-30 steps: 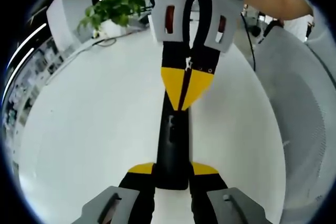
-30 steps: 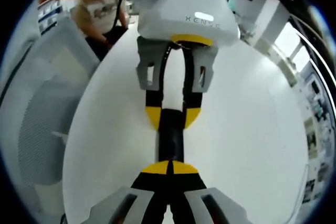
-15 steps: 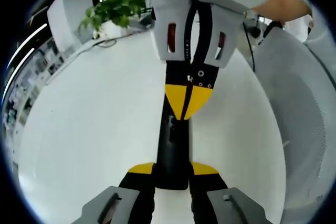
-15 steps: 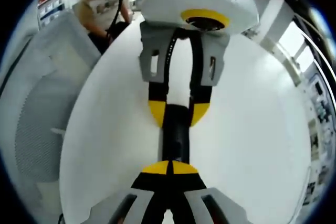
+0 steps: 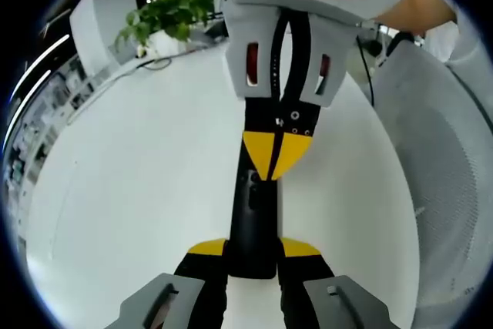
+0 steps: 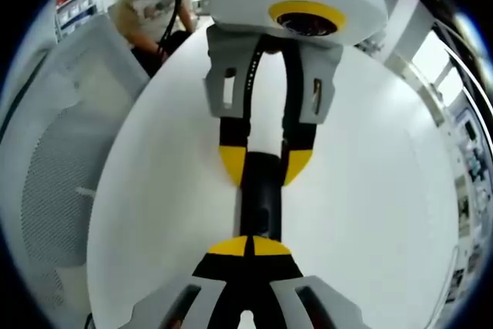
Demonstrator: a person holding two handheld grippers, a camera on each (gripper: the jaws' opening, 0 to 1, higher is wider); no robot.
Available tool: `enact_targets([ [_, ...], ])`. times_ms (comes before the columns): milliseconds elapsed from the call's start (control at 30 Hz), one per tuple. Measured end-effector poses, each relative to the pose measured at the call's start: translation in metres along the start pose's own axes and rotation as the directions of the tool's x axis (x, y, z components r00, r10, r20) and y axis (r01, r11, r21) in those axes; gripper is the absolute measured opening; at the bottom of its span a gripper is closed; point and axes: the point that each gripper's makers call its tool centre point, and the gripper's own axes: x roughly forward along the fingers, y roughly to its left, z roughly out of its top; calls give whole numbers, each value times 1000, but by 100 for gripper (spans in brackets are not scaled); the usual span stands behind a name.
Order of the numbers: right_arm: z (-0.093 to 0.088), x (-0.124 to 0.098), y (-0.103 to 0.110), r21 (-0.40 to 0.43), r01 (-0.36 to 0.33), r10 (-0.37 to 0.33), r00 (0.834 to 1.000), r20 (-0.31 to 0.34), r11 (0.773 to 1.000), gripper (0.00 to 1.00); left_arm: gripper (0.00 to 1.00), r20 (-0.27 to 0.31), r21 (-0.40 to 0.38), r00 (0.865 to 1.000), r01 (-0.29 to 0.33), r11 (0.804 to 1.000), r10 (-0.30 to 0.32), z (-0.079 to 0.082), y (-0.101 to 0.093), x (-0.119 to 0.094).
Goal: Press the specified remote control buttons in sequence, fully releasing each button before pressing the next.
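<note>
Black remote (image 5: 253,221) lengthwise between claws

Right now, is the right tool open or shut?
Shut. In the left gripper view the right tool has its yellow tips pressed together over the black remote control, which the left tool clamps.

Your remote (image 5: 252,217) lies flat on the bench (image 5: 139,190), running straight away from you in the left gripper view. Your left claw (image 5: 252,256) sits at its near end, one jaw on either side of it. Your right claw (image 5: 275,156) comes in from the far side, facing you, its closed tips over the remote's far half. Behind the bench, up and to the left, stands a plant (image 5: 166,13); a chair (image 5: 443,167) stands beside the bench on the right.

In the right gripper view the order reverses: your right claw (image 6: 249,246) is nearest, the remote (image 6: 259,202) runs ahead of it, and the left claw (image 6: 265,169) straddles the remote's far end. The chair (image 6: 54,182) is on the left there.
</note>
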Motion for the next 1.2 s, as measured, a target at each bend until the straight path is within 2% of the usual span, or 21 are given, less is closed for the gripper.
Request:
enact_targets([
  [767, -1, 2, 0, 6, -23, 23, 1000, -15, 1000, 0, 24, 8, -11, 1000, 8, 1000, -8, -1, -1, 1],
  [1200, -1, 2, 0, -9, -14, 13, 1000, -25, 1000, 0, 24, 8, -14, 1000, 4, 1000, -4, -1, 0, 1],
])
